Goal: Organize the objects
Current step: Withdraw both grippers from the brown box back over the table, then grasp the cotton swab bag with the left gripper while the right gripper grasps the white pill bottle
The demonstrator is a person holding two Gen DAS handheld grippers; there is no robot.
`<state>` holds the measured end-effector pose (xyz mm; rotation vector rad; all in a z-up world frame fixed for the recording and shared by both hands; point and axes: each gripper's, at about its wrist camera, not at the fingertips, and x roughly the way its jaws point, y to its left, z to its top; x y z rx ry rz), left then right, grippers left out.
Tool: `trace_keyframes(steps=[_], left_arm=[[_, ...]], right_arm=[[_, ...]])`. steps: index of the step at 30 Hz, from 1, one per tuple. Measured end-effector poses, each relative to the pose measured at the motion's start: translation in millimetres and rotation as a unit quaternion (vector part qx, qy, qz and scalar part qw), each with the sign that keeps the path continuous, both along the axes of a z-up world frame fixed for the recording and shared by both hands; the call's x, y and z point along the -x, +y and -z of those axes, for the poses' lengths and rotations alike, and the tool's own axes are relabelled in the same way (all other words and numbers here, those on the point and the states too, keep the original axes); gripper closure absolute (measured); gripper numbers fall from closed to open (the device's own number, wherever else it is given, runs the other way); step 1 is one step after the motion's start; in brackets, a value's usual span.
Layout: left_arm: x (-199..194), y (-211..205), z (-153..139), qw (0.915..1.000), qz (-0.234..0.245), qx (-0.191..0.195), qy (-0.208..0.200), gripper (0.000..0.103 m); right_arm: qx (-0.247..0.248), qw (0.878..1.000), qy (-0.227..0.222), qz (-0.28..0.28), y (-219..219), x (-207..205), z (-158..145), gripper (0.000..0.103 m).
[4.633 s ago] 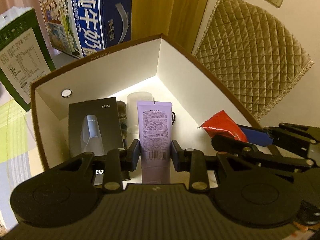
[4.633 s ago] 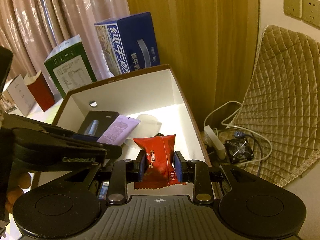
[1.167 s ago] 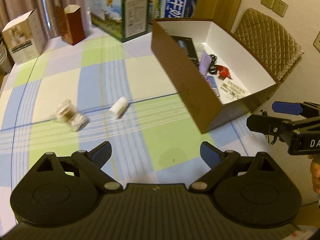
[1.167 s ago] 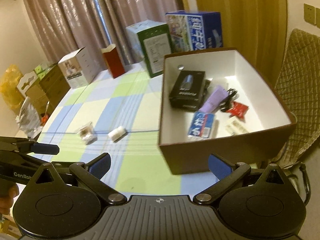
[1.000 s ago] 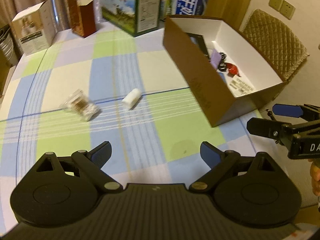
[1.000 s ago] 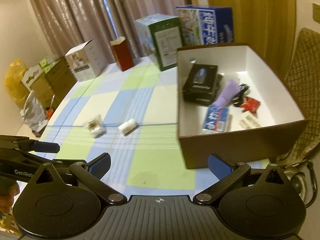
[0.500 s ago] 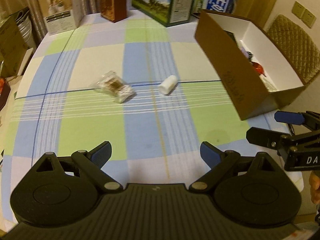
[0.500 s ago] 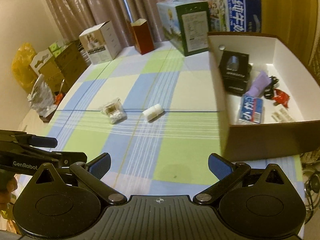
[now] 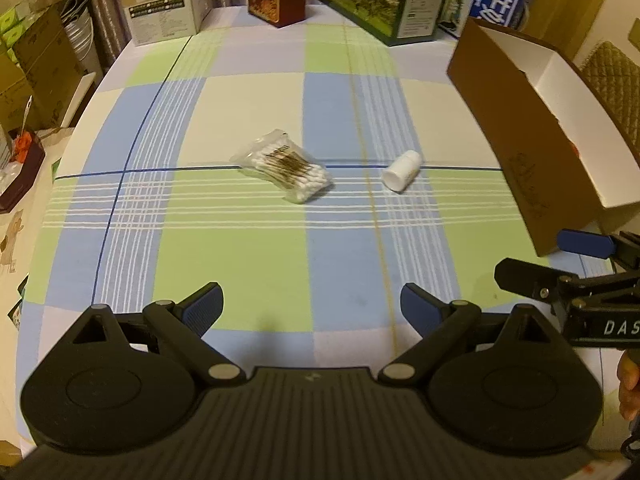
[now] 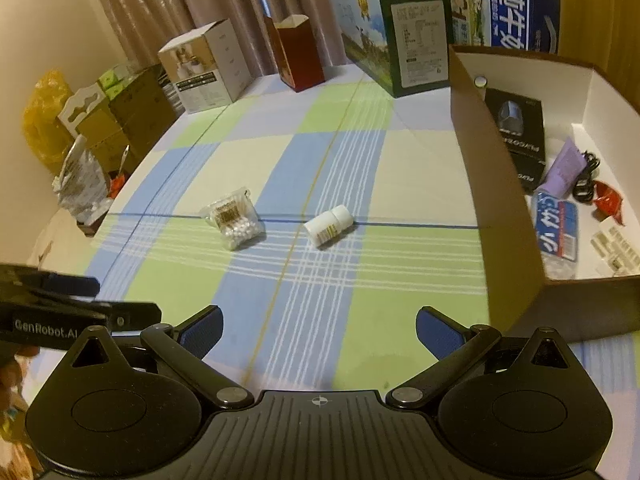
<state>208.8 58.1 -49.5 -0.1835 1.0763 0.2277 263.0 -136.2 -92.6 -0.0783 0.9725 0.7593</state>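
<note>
A clear bag of cotton swabs (image 9: 286,170) (image 10: 234,224) and a small white bottle (image 9: 401,170) (image 10: 328,226) lie on the checked tablecloth, the bottle on its side. The brown box (image 9: 516,148) (image 10: 496,200) at the right holds a black carton (image 10: 516,136), a purple tube (image 10: 562,170), a black cable, a red packet (image 10: 608,200), a blue pack (image 10: 558,228) and white pieces. My left gripper (image 9: 311,310) is open over the near table, empty. My right gripper (image 10: 318,330) is open and empty too, level with the box's near corner.
Along the table's far edge stand a white carton (image 10: 204,68), a dark red box (image 10: 296,54), a green-and-white box (image 10: 400,32) and a blue milk carton (image 10: 516,8). Stacked boxes and bags (image 10: 80,132) sit beyond the left edge. A quilted chair back (image 9: 616,80) is behind the brown box.
Both grippers have let go of the purple tube and red packet inside the box, opened, and drawn back and leftward, so the swab bag and bottle are now in front of them.
</note>
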Motion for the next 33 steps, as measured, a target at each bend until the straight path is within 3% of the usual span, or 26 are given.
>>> trace_keyframes(steps=[4,8,12,18,28,33], left_arm=[[-9.3,12.5,6.3,0.9997,-0.021,0.006,0.006,0.009],[-19.0,24.4,13.3,0.9989,-0.045,0.011,0.008,0.009],[-30.7,33.4,22.0,0.9982,-0.059,0.009,0.009,0.01],[-51.2,42.8,31.1,0.9979,-0.064,0.009,0.009,0.01],[-79.8,52.9,45.6,0.9977,-0.065,0.017,0.011,0.01],[-92.5,56.0,52.3,0.9973,-0.067,0.027,0.012,0.011]], right_arm=[[-0.004,1.0,0.004,0.009,13.5,-13.5,5.6,0.007],[-0.008,1.0,0.013,0.02,27.3,-29.5,15.6,0.02],[-0.019,0.999,0.037,0.033,40.2,-43.7,28.0,0.042],[-0.027,0.996,0.061,0.058,58.2,-64.7,46.3,0.056],[-0.024,0.99,0.083,0.109,73.6,-95.7,66.3,0.064],[-0.022,0.991,0.084,0.105,80.3,-102.7,71.8,0.068]])
